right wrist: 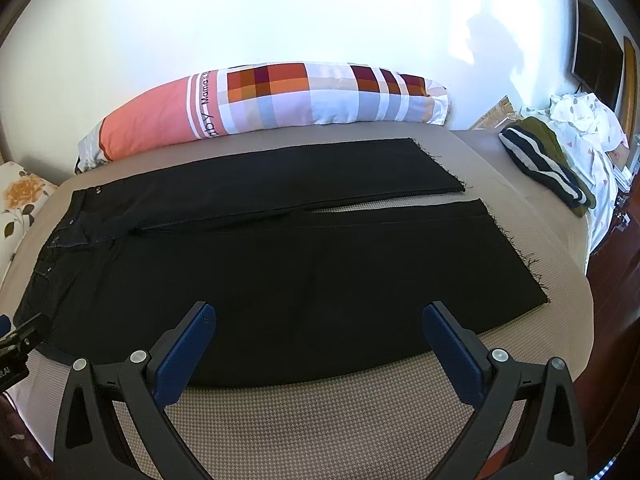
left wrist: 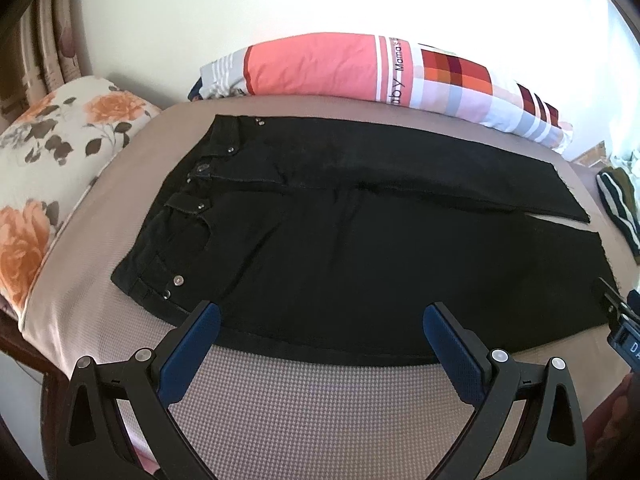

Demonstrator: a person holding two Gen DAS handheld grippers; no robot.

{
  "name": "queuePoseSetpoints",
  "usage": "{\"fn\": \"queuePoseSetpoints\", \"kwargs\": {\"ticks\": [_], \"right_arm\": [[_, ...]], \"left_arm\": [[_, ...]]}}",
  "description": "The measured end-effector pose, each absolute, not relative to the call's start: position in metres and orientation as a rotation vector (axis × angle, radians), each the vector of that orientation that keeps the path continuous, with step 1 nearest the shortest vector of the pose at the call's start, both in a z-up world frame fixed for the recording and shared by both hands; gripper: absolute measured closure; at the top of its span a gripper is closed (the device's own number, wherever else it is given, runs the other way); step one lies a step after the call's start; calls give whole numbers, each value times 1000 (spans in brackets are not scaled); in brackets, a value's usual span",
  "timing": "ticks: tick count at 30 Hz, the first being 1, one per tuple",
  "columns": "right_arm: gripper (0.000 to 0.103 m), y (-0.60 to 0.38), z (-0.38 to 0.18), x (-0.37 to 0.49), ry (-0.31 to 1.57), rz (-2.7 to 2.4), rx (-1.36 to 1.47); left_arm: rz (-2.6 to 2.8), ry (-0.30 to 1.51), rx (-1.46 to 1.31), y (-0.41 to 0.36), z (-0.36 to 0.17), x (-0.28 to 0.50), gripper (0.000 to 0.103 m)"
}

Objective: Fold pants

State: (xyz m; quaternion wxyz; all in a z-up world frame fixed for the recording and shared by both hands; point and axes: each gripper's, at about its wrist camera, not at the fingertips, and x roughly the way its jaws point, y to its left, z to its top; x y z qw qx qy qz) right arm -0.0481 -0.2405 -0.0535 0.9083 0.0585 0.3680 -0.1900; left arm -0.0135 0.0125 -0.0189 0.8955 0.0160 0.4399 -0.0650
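right gripper [left wrist: 624, 320] cut off by edge, pillow lettering [left wrist: 400, 76] partly unreadable

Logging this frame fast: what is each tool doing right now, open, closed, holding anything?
Left tool: open, holding nothing, at the near edge of the black pants.
Right tool: open, holding nothing, over the near pant leg.

Bright daylight; blown-out wall [right wrist: 320, 12]; fisheye-bent edges.

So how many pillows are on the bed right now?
2. The long patchwork bolster lies along the wall behind the black pants; the floral pillow sits past the waistband end. Others may be out of view.
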Motion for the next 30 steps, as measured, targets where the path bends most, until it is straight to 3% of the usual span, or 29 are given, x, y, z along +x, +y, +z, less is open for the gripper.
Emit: {"fn": "queuePoseSetpoints", "kwargs": {"ticks": [30], "right_arm": [[0,-240,-50,-49,760,-397,125]], "left_arm": [[-79,939,54,18,-25,-13,2]]}}
